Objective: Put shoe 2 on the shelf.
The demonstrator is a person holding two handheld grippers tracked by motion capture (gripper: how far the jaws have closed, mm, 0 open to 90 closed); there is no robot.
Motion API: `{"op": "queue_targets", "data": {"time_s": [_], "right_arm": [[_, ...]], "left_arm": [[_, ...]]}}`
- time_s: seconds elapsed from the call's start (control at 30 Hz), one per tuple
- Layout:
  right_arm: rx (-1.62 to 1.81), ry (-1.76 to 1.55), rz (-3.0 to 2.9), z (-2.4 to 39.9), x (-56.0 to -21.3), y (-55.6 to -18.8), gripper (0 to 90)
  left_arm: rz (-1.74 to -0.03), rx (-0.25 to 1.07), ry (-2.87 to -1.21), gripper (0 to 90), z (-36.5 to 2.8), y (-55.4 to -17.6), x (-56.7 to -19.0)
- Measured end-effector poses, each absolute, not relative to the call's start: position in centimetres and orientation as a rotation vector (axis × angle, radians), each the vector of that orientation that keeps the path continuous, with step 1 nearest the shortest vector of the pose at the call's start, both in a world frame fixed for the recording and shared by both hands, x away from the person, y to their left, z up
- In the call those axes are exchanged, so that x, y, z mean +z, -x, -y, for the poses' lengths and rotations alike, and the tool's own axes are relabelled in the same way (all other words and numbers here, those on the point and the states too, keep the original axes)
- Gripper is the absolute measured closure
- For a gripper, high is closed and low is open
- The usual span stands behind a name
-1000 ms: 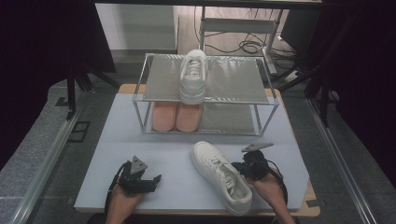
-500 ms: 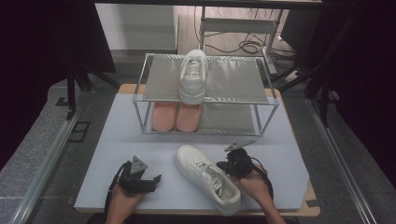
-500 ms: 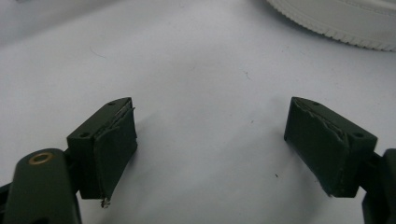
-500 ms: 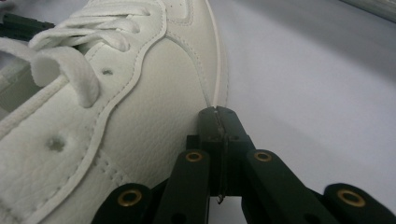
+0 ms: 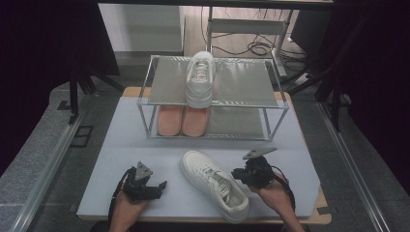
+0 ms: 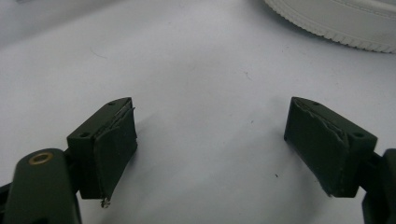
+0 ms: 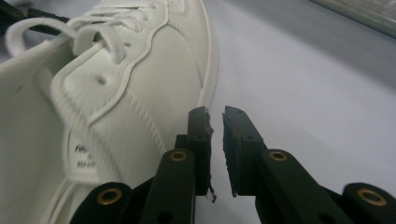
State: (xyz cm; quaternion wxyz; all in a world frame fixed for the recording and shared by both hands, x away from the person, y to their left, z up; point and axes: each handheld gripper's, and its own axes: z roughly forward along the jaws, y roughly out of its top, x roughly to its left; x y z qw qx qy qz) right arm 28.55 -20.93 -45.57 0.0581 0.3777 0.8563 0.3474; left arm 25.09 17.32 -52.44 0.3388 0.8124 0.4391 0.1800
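A white sneaker (image 5: 215,186) lies on the pale table top (image 5: 121,154), toe toward the rack and heel near the front edge. My right gripper (image 5: 236,175) is at its right side, close against the upper (image 7: 116,93). The right gripper (image 7: 217,119) has its jaws a narrow gap apart; they have just been opening and hold nothing. Left of the sneaker my left gripper (image 5: 162,186) rests low over the table. In the left gripper view the left gripper (image 6: 210,149) stands wide open over bare table, with the sneaker's sole edge (image 6: 336,18) beyond.
A two-shelf metal rack (image 5: 241,82) stands at the back of the table. A second white sneaker (image 5: 200,77) sits on its top shelf and a pink pair (image 5: 183,120) on the lower one. The table's front edge is close behind both hands.
The sneaker slid left and turned a little, with my right gripper moving left beside it; the last half second shows it settled. My left gripper stayed put.
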Motion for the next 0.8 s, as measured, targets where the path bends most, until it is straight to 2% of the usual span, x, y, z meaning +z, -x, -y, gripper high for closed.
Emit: {"op": "queue_targets", "data": {"time_s": [0.37, 0.6, 0.8], "right_arm": [[1.107, -1.127, -2.593, 22.8, -43.3, -26.2, 73.5], [1.110, -1.060, -2.634, 21.9, -42.2, -25.2, 70.6], [1.064, -1.024, -2.691, 20.5, -42.6, -25.3, 67.6]], "left_arm": [[-1.144, 0.469, -2.116, 16.7, -17.3, -25.1, -52.4], [-1.144, 0.469, -2.115, 16.7, -17.3, -25.1, -52.4], [-1.144, 0.469, -2.115, 16.7, -17.3, -25.1, -52.4]]}}
